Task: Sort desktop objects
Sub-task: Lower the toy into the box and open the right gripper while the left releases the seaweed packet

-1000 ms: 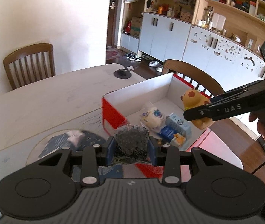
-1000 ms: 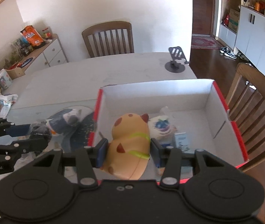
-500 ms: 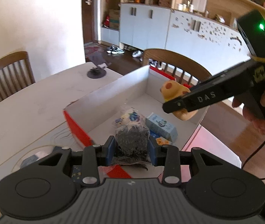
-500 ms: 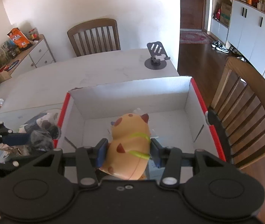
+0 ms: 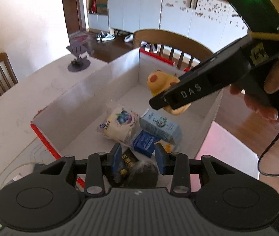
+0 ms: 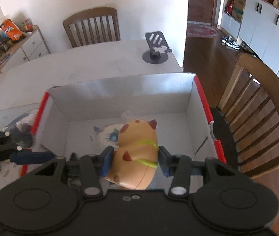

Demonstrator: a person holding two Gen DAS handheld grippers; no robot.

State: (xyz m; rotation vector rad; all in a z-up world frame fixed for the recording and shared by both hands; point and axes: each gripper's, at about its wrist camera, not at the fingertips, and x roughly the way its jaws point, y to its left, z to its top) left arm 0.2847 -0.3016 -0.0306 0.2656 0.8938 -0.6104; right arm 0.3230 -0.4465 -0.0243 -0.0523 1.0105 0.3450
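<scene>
A white cardboard box with red edges (image 5: pixel 92 90) stands on the table; it also shows in the right wrist view (image 6: pixel 123 90). My left gripper (image 5: pixel 138 158) is open over the box's near end; a dark packet (image 5: pixel 137 174) lies loose just below its fingers. My right gripper (image 6: pixel 135 161) is shut on a yellow plush toy (image 6: pixel 137 155) and holds it above the box's inside; the toy shows in the left wrist view (image 5: pixel 159 82). In the box lie a round wrapped bread (image 5: pixel 117 123), a light blue carton (image 5: pixel 159 125) and a dark blue packet (image 5: pixel 145 143).
A black phone stand (image 6: pixel 156 49) stands on the table beyond the box. Wooden chairs (image 6: pixel 261 114) stand at the table's right side and far end (image 6: pixel 92 27). A round mat with small items (image 6: pixel 23 125) lies left of the box.
My left gripper moved over the box and opened, and the dark packet slipped down out of its fingers. My right gripper carried the plush toy further over the box.
</scene>
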